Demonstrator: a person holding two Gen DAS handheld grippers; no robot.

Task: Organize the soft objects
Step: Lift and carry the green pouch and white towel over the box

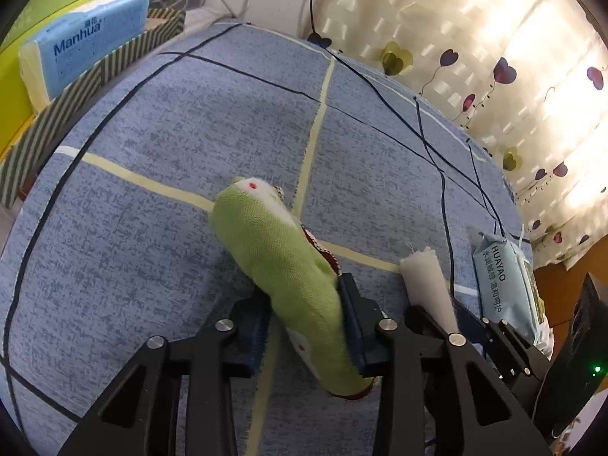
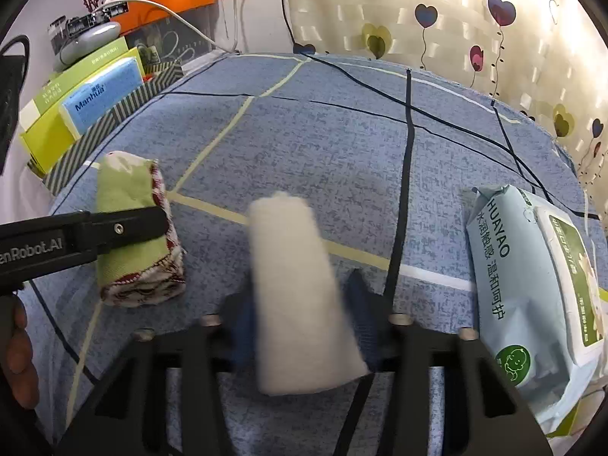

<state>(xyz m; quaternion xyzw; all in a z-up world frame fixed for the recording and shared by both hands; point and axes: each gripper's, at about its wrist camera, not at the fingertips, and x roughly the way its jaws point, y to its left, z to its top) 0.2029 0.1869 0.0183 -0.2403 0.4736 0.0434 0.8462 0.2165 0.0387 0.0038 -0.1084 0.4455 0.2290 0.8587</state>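
A rolled green cloth (image 1: 273, 250) with a red-and-white patterned edge lies on the blue checked bedsheet (image 1: 171, 133). My left gripper (image 1: 304, 304) is shut on it, a blue pad pressing on each side. In the right wrist view the same green cloth (image 2: 125, 190) lies at the left, with a left gripper finger (image 2: 114, 228) across it. A rolled white cloth (image 2: 292, 266) sits between the pads of my right gripper (image 2: 300, 304), which looks shut on it, though the picture is blurred. The white cloth (image 1: 425, 277) also shows at the right of the left wrist view.
A light-blue pack of wet wipes (image 2: 513, 285) lies on the sheet to the right. A blue Manhua tissue pack (image 1: 87, 49) stands in a striped box (image 1: 76, 95) at the far left. Black cables (image 2: 402, 190) cross the sheet. A hand (image 2: 15, 349) shows at the left edge.
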